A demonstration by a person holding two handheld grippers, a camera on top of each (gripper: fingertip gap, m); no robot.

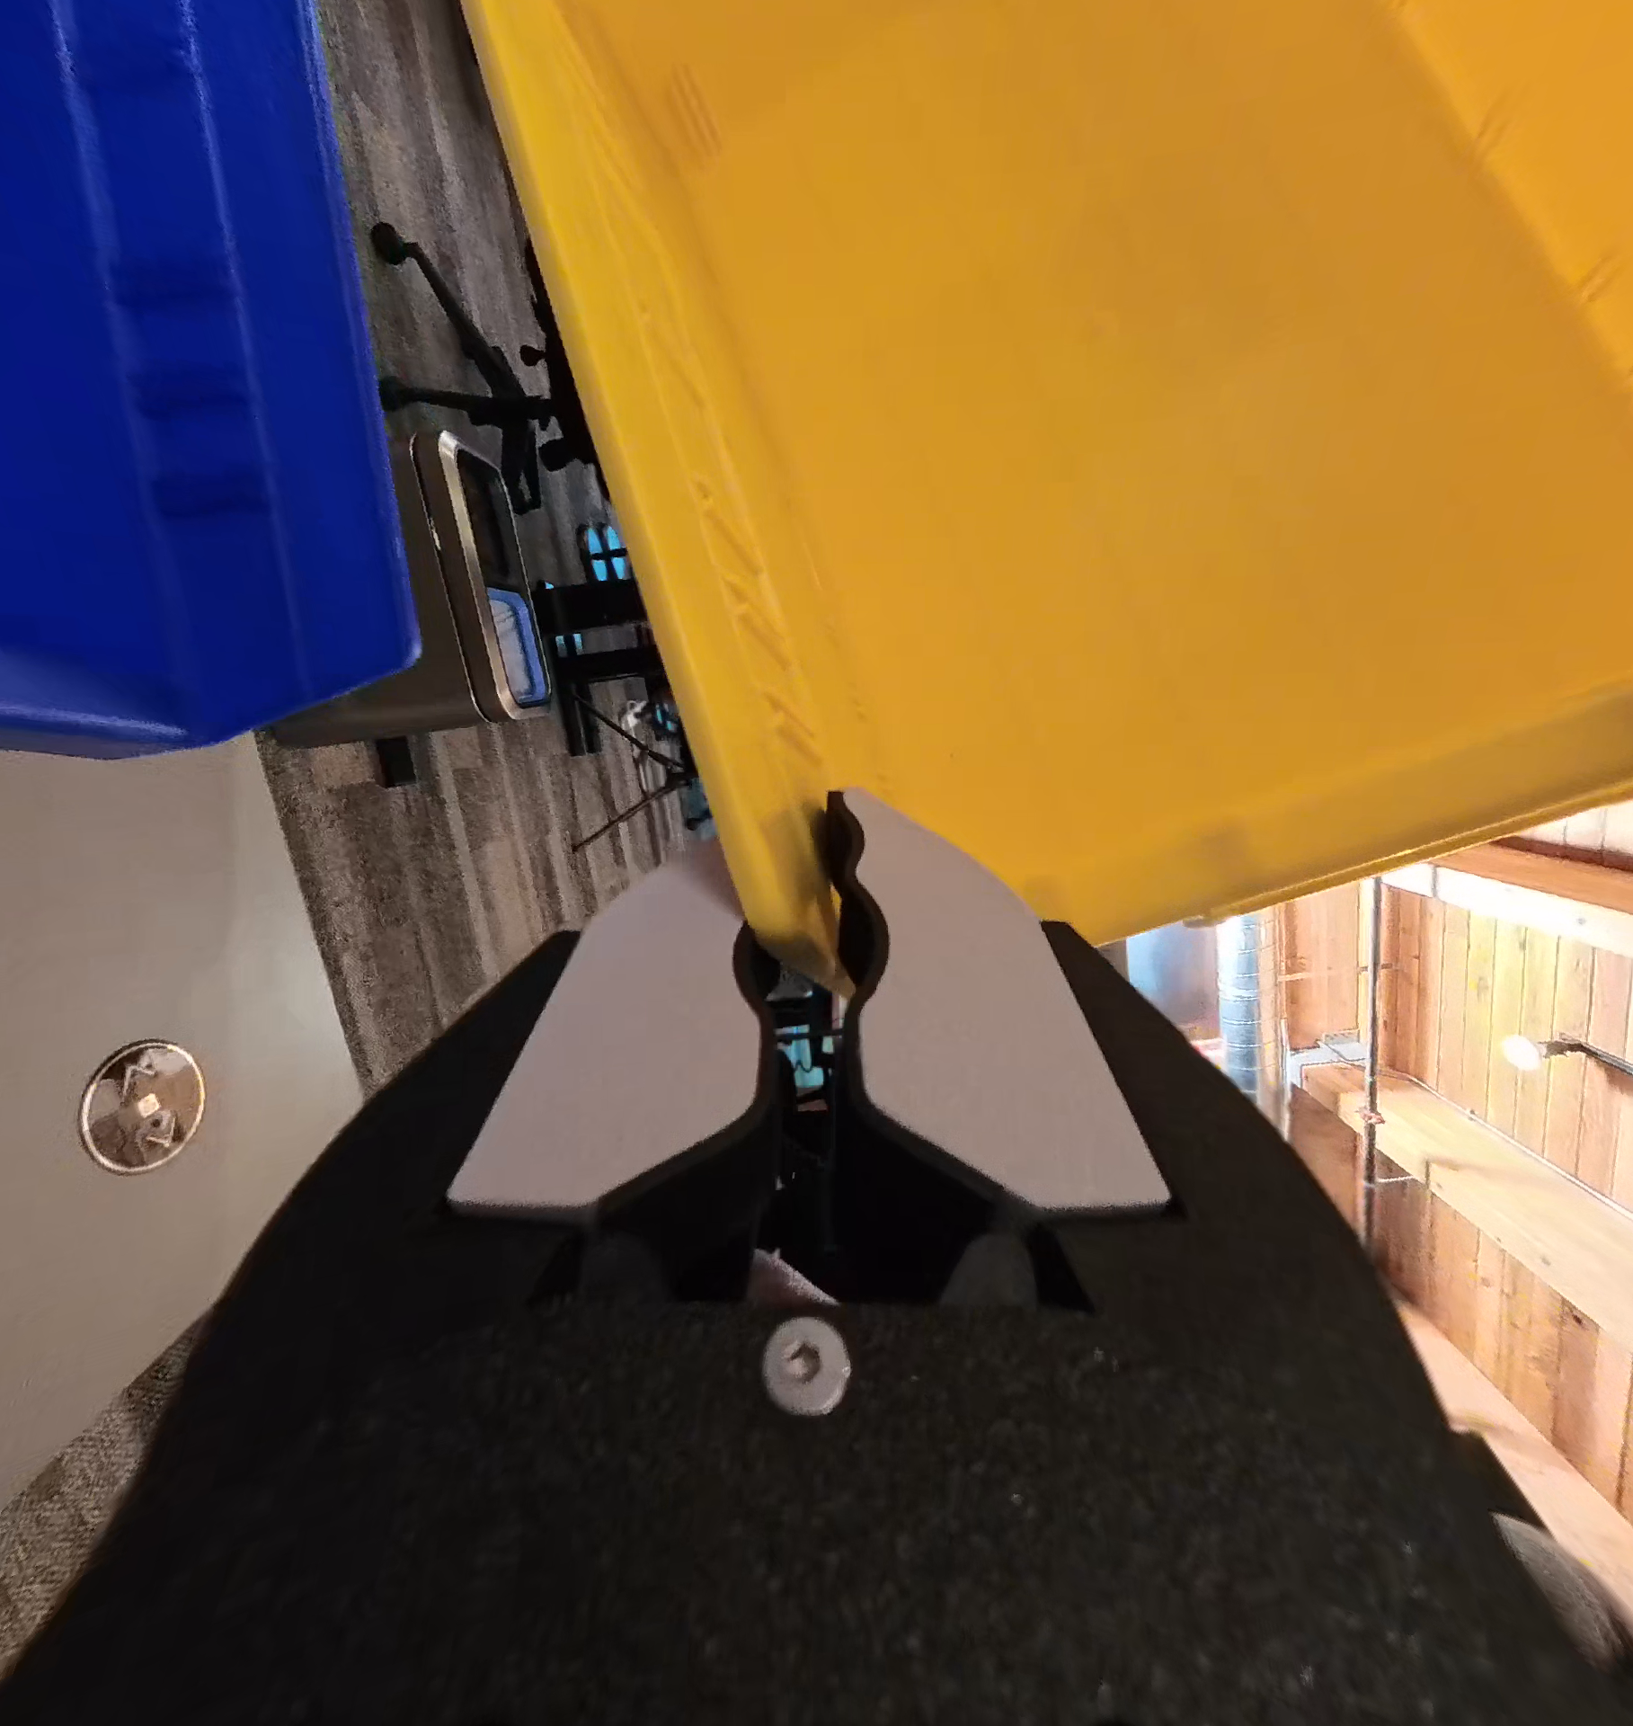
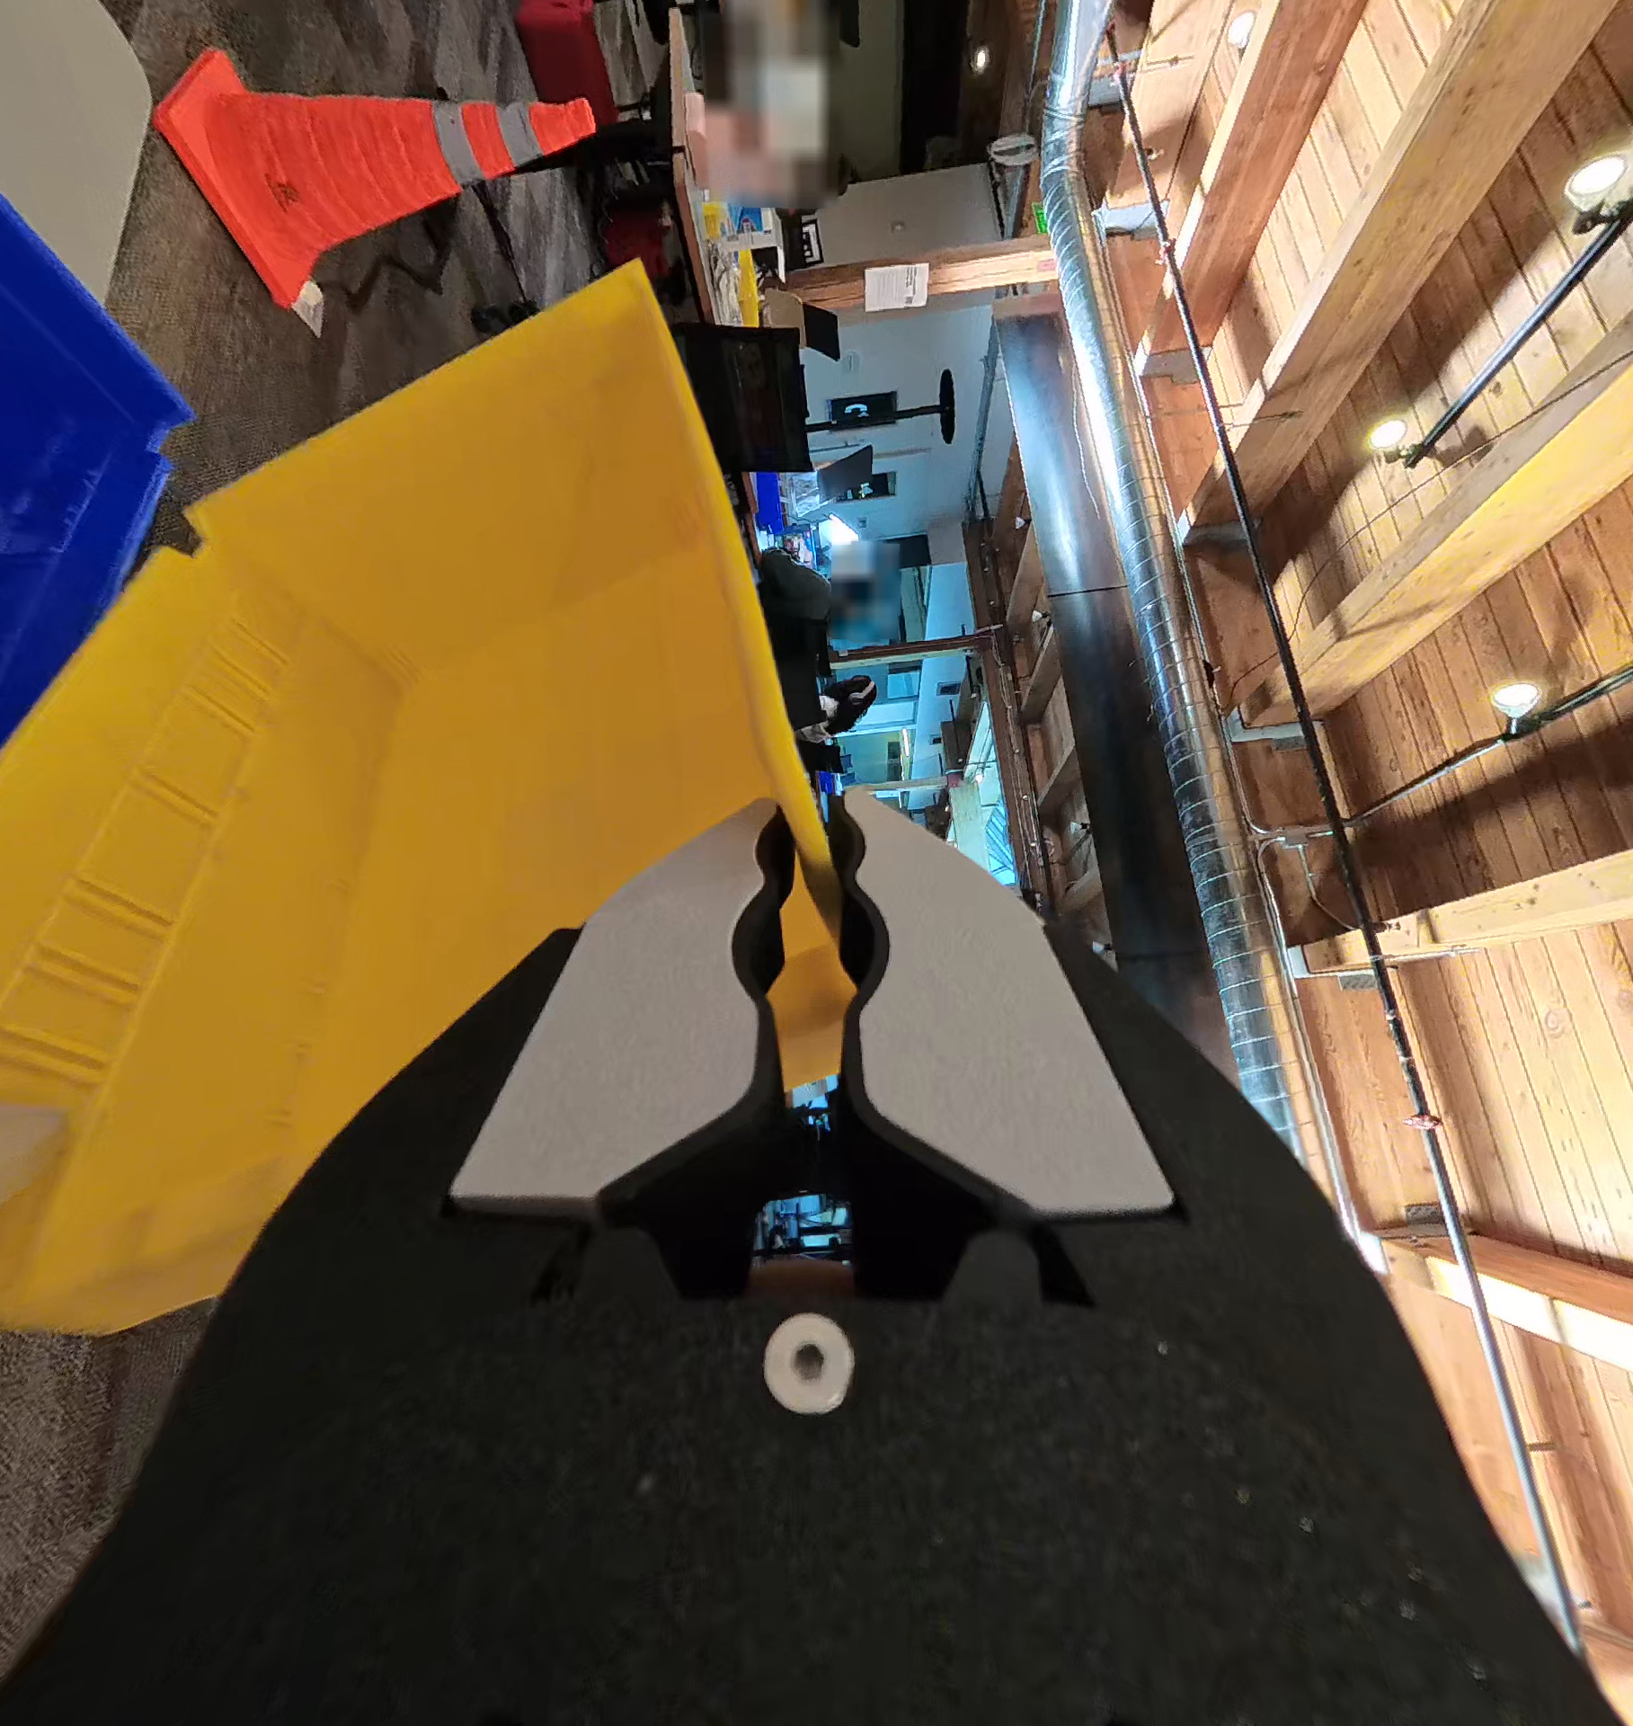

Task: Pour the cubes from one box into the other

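Note:
A yellow plastic box point(image 1: 1120, 448) is held up and tilted steeply on its side. My left gripper point(image 1: 817, 869) is shut on one edge of its wall. My right gripper point(image 2: 817, 873) is shut on the opposite wall of the same yellow box point(image 2: 401, 747), whose inside shows in the right wrist view with no cubes visible in it. A blue plastic box point(image 1: 140, 374) stands on the pale table just beyond the yellow box; it also shows at the left edge of the right wrist view point(image 2: 37, 523). No cubes are in view; the blue box's inside is hidden.
The pale table point(image 1: 121, 934) has a round metal grommet point(image 1: 143, 1105). An orange traffic cone point(image 2: 345, 168) stands on the grey carpet. A metal bin point(image 1: 476, 579) and chair legs stand on the floor behind. Both views are rolled sideways, with wooden ceiling beams point(image 2: 1447, 560) at the right.

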